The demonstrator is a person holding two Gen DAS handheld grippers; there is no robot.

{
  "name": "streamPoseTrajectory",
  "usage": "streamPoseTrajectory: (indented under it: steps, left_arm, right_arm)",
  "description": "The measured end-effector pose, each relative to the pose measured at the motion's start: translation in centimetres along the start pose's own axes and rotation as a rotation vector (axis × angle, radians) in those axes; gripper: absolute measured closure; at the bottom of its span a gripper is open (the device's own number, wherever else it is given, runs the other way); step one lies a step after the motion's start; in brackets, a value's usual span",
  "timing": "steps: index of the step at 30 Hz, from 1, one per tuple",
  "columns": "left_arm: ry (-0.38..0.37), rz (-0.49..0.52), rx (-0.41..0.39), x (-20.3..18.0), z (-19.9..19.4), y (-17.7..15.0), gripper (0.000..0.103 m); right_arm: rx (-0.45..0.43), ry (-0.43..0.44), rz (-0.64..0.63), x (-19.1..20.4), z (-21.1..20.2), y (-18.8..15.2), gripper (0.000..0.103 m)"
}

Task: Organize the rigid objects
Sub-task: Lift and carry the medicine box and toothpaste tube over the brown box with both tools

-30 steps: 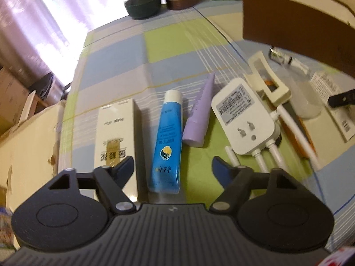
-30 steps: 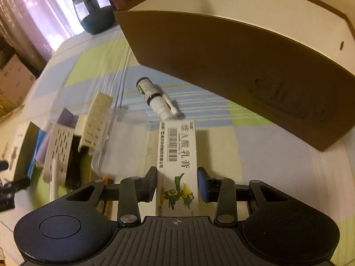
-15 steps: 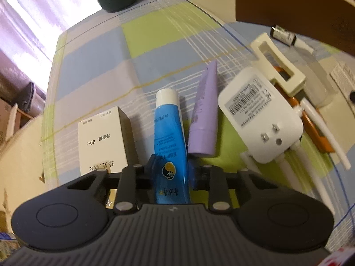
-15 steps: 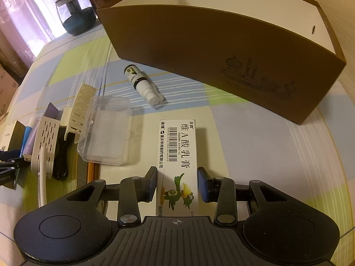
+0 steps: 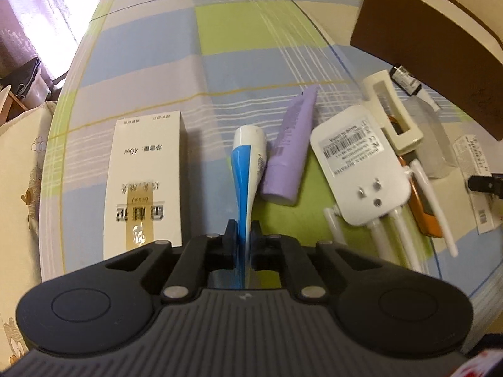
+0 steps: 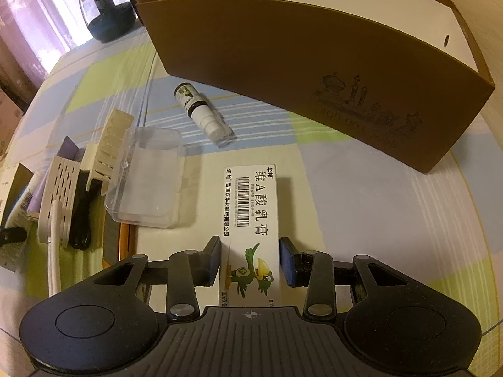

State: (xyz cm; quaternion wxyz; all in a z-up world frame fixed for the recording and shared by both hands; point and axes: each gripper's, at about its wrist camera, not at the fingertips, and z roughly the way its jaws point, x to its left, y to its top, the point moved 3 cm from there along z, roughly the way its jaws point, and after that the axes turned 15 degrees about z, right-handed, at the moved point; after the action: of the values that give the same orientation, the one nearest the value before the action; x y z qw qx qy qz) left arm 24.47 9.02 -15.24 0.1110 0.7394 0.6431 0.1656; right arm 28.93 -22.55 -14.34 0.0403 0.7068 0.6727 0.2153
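My left gripper [image 5: 243,229] is shut on the flat tail end of a blue and white tube [image 5: 248,157], which stands on its edge over the checked tablecloth. A white and gold carton [image 5: 147,182] lies to its left, a purple tube [image 5: 289,154] to its right. In the right wrist view my right gripper [image 6: 250,251] is shut on a white carton with a green bird [image 6: 251,207], pads against its long sides. The brown organizer box [image 6: 314,62] stands open-topped behind it, also seen as the brown organizer box [image 5: 424,31] at the left view's far right.
A white plug adapter with antennas [image 5: 355,163], a cream clip [image 5: 389,110], an orange item and a clear plastic case [image 6: 147,176] crowd the cloth between the grippers. A small spray bottle [image 6: 201,113] lies before the box. A dark jar [image 6: 107,15] stands at the back.
The left jaws came in from wide open and closed on the blue tube, which turned from flat onto its edge. The right gripper kept its hold on the bird carton.
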Motion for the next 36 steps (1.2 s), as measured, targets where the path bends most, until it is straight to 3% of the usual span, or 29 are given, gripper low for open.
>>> streamPoseTrajectory:
  steps: [4,12,23,36]
  left_arm:
    - [0.009,0.026,-0.012,0.1,0.7,0.7,0.093]
    - [0.051,0.068,-0.015,-0.3,1.2,1.1,0.095]
    - [0.072,0.064,-0.077,-0.5,-1.9,1.3,0.096]
    - [-0.005,0.186,-0.263,-5.8,-6.5,8.4,0.096]
  right_arm:
    - [0.0,-0.005,-0.012,0.1,0.1,0.0,0.067]
    - [-0.016,-0.002,-0.025,0.2,0.3,0.2,0.067]
    - [-0.061,0.039,-0.057,0.7,-1.7,0.4,0.068]
    - [-0.15,0.101,-0.042,1.8,-6.8,3.4,0.068]
